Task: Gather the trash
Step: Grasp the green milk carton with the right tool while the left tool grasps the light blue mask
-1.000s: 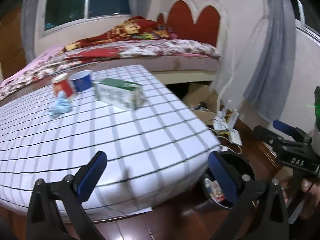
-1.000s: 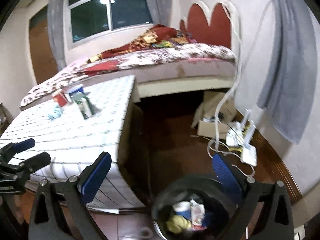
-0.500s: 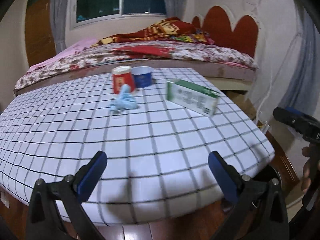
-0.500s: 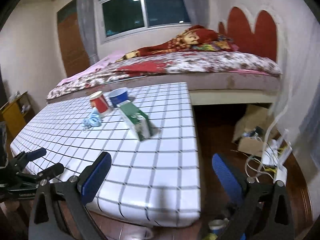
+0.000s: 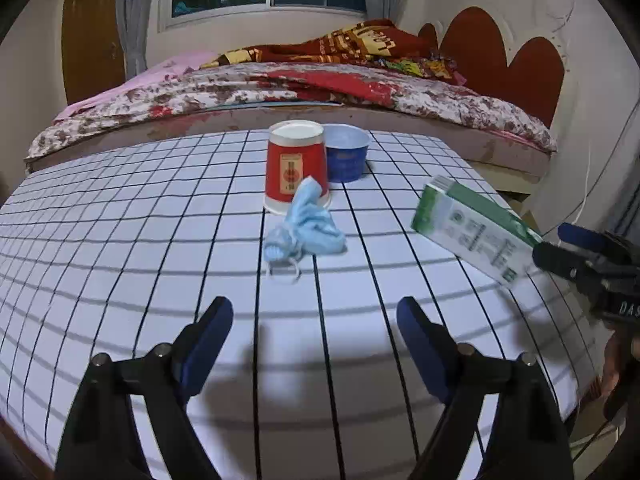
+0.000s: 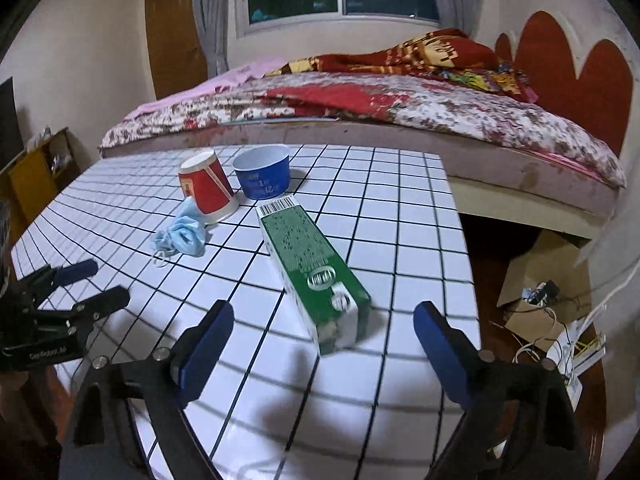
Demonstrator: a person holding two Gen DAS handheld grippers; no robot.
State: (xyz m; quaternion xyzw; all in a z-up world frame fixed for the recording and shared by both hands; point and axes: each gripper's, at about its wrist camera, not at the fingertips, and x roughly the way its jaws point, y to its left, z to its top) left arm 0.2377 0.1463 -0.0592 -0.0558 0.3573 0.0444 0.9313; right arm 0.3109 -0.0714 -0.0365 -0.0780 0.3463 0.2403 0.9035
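Observation:
On the checked table (image 5: 120, 248) lie a crumpled blue face mask (image 5: 306, 228), an upturned red paper cup (image 5: 295, 164), a blue bowl (image 5: 346, 152) and a green and white carton (image 5: 472, 230) on its side. My left gripper (image 5: 316, 344) is open and empty, just short of the mask. My right gripper (image 6: 324, 344) is open and empty, with the carton (image 6: 316, 276) lying between and ahead of its fingers. The mask (image 6: 180, 236), cup (image 6: 208, 188) and bowl (image 6: 262, 178) show further left in the right wrist view.
A bed (image 5: 320, 88) with floral covers runs behind the table, under a window. A cardboard box and cables (image 6: 548, 300) lie on the wooden floor right of the table (image 6: 400, 216). A wooden shelf (image 6: 36, 172) stands at the far left.
Both grippers have swung from the bin on the floor up to the table and moved in close. The mask now sits before the left gripper, the carton before the right.

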